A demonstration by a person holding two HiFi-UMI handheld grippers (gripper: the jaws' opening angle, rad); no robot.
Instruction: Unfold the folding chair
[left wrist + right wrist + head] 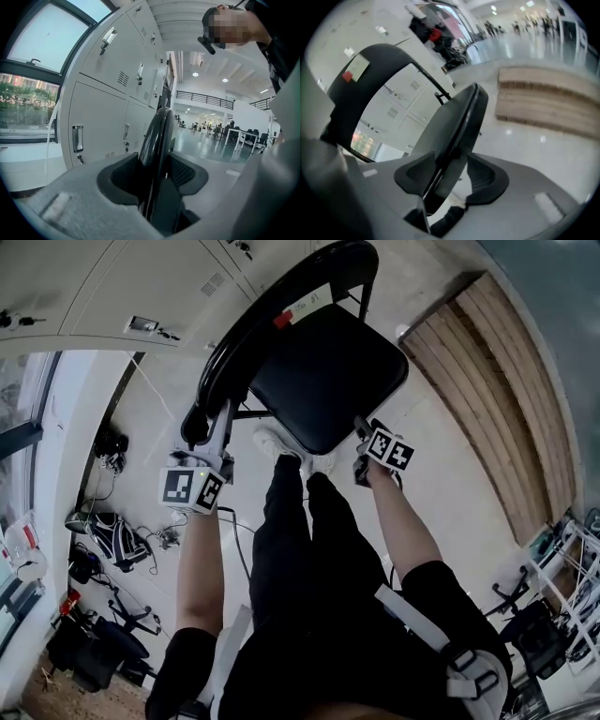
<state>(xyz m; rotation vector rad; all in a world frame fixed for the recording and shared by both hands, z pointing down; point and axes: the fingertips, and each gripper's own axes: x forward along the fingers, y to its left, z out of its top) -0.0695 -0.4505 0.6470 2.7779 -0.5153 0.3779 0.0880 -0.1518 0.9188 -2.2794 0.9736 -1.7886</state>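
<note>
The black folding chair (323, 371) stands just ahead of the person's white shoes (275, 442), with grey lockers (108, 93) behind the chair. The left gripper (214, 426) is clamped on the chair's curved backrest (157, 136). The right gripper (364, 439) is closed on the near corner of the chair's seat (459, 126)

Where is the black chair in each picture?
Head view: chair top centre.
Left gripper view: chair rim, centre, between left tongs.
Right gripper view: chair seat edge, centre, between right tongs.
Shared landmark: the grey lockers.
</note>
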